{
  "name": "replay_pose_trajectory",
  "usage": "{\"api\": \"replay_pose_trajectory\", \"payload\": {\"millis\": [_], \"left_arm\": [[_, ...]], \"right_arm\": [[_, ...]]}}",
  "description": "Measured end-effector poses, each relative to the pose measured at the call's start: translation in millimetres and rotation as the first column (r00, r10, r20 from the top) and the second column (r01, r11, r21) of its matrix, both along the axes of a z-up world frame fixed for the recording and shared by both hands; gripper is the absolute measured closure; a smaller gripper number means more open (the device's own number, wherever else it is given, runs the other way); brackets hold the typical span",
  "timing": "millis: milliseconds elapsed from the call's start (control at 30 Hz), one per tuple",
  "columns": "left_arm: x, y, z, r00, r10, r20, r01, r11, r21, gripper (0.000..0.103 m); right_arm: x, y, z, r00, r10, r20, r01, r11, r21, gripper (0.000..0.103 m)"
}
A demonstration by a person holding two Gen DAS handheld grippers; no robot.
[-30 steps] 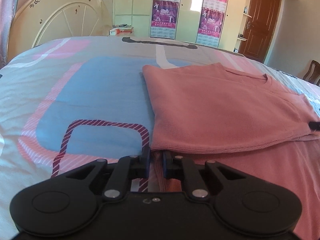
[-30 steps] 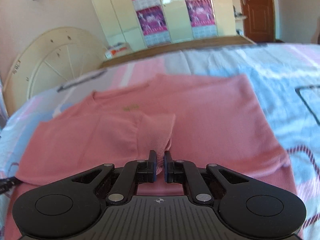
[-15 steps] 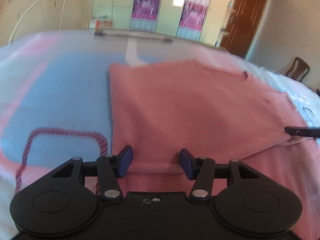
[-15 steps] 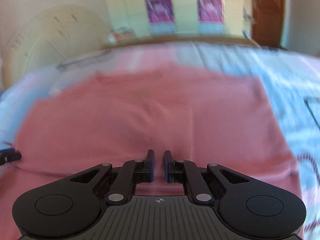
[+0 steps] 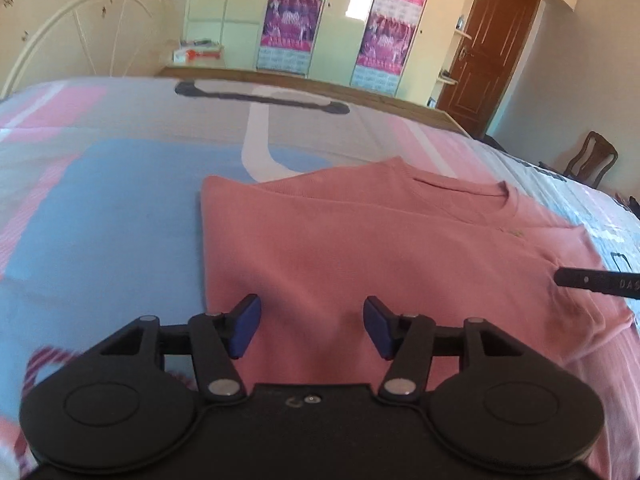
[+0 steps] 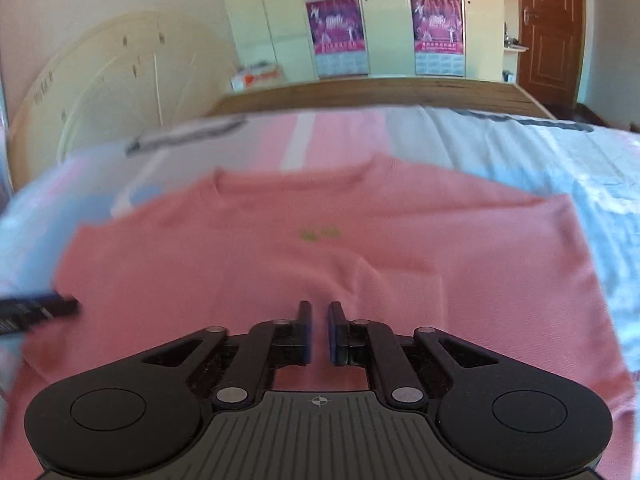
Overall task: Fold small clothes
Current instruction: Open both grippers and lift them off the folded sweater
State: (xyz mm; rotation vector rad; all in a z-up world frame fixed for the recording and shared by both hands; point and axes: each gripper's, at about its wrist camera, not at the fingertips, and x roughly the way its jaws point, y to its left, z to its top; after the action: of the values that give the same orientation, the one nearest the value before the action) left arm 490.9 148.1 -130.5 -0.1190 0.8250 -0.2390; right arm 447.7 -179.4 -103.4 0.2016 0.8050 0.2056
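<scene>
left tongs (image 5: 312,326) just opened, released above pink shirt (image 5: 360,248); right tongs (image 6: 319,330) clenched, empty, over shirt

Left wrist camera close above pink knitted top (image 5: 360,248), angled down towards tall wardrobe (image 5: 344,20), right wrist camera likewise (image 6: 280,248), both sharing patterned bedspread (image 5: 100,200)

Bright daylight, fisheye-bent edges, right view blurred.

salmon-pink sweater (image 5: 360,248), pink-and-blue patterned bedsheet (image 5: 100,208)
</scene>
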Motion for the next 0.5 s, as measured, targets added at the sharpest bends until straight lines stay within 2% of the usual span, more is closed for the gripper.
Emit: {"api": "replay_pose_trajectory", "payload": {"millis": [233, 267, 333, 367, 433, 467, 500], "left_arm": [[58, 0, -1, 1.0, 0.014, 0.028, -0.014, 1.0, 0.012, 0.047], [61, 5, -3, 1.0, 0.019, 0.026, -0.019, 1.0, 0.013, 0.049], [61, 21, -5, 1.0, 0.001, 0.026, 0.0, 1.0, -0.014, 0.06], [59, 27, -4, 1.0, -0.009, 0.029, 0.009, 1.0, -0.001, 0.062], [53, 26, 7, 0.998, 0.038, 0.057, -0.043, 0.995, 0.091, 0.056], [49, 25, 11, 0.996, 0.032, 0.084, -0.037, 0.997, 0.064, 0.056], [47, 22, 14, 0.996, 0.008, 0.094, -0.009, 1.0, 0.006, 0.052]], "right_arm": [[53, 57, -12, 0.994, 0.105, -0.012, -0.105, 0.994, 0.012, 0.095], [58, 61, -15, 0.994, 0.11, -0.014, -0.11, 0.994, -0.025, 0.095], [63, 56, -17, 0.995, 0.094, -0.016, -0.095, 0.995, -0.04, 0.096], [64, 48, -18, 0.997, 0.079, -0.012, -0.08, 0.995, -0.056, 0.096], [62, 41, -18, 0.998, 0.061, -0.016, -0.061, 0.997, -0.052, 0.096], [58, 39, -13, 0.999, 0.046, -0.009, -0.047, 0.998, -0.031, 0.096], [56, 43, -10, 0.999, 0.047, 0.01, -0.047, 0.999, -0.024, 0.096]]}}
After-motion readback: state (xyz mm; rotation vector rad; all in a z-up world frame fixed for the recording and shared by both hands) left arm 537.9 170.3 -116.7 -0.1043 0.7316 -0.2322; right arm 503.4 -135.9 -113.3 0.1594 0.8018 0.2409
